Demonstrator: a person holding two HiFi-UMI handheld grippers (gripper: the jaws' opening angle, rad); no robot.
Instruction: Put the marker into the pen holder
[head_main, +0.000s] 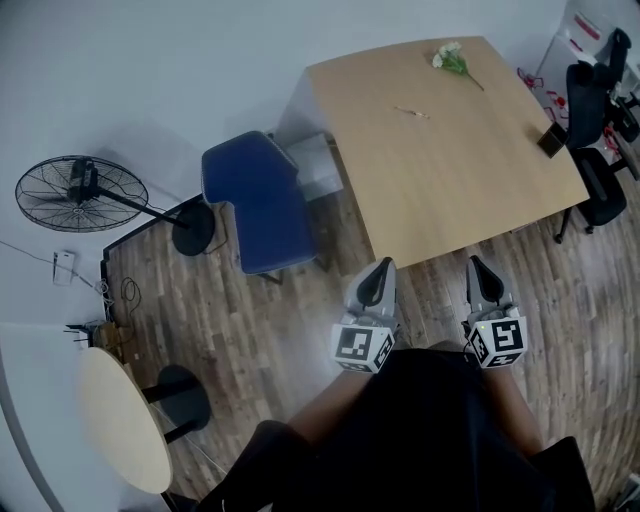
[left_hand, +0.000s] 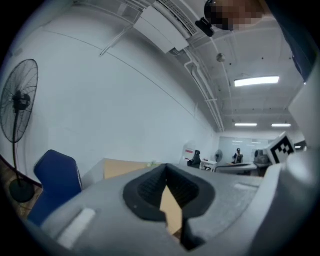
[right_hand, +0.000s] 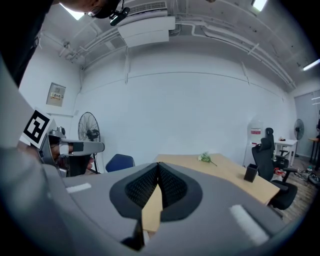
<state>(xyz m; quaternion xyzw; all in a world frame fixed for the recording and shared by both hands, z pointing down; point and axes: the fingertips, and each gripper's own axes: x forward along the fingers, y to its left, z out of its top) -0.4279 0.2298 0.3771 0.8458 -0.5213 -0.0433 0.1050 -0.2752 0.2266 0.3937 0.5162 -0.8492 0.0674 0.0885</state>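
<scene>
Only faintly the marker shows; left tongs and right tongs closed, empty.

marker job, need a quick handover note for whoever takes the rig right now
left tongs: shut, empty, at the near edge of the table.
right tongs: shut, empty, alongside the left.
marker: lying flat on the table, towards its far side.
pen holder: upright at the table's right edge, well apart from the marker.
Done: nothing yet, the marker is untouched.
To do: reach in, open one set of tongs, grip the marker, carry it over and drop it into the pen holder.
</scene>
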